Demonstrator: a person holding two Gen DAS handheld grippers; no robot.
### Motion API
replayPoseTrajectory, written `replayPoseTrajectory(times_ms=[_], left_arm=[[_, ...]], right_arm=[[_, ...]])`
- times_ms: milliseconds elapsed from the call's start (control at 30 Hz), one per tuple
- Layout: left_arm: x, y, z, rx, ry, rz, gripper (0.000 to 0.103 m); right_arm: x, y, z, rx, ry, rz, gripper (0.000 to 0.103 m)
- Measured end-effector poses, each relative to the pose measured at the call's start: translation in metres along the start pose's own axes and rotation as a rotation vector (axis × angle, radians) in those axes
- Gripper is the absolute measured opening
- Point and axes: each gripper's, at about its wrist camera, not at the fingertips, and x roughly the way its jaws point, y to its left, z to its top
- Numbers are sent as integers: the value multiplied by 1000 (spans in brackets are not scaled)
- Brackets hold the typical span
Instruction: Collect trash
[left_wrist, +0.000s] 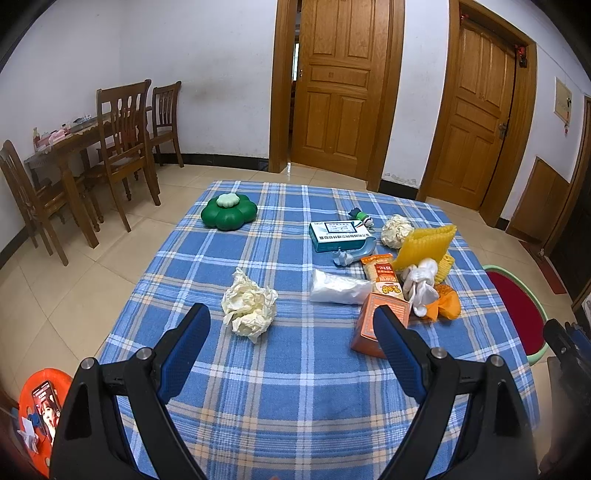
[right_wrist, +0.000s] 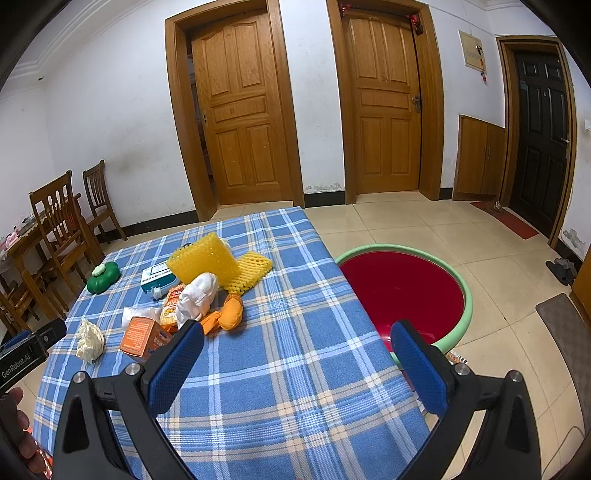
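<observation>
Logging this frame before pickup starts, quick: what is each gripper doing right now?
Left gripper: open, holding nothing, above the tablecloth.
Right gripper: open, holding nothing.

tablecloth (left_wrist: 295, 387): blue-white plaid | basin (right_wrist: 402, 291): red, green rim | foam net (right_wrist: 207, 258): yellow | carton (left_wrist: 376, 325): orange
</observation>
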Motion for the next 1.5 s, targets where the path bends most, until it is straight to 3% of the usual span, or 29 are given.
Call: replayPoseTrajectory(times_ms=[1500], left_arm=[[0,4,1,0,4,2,90]], right_arm=[[2,0,-2,5,8,3,103]])
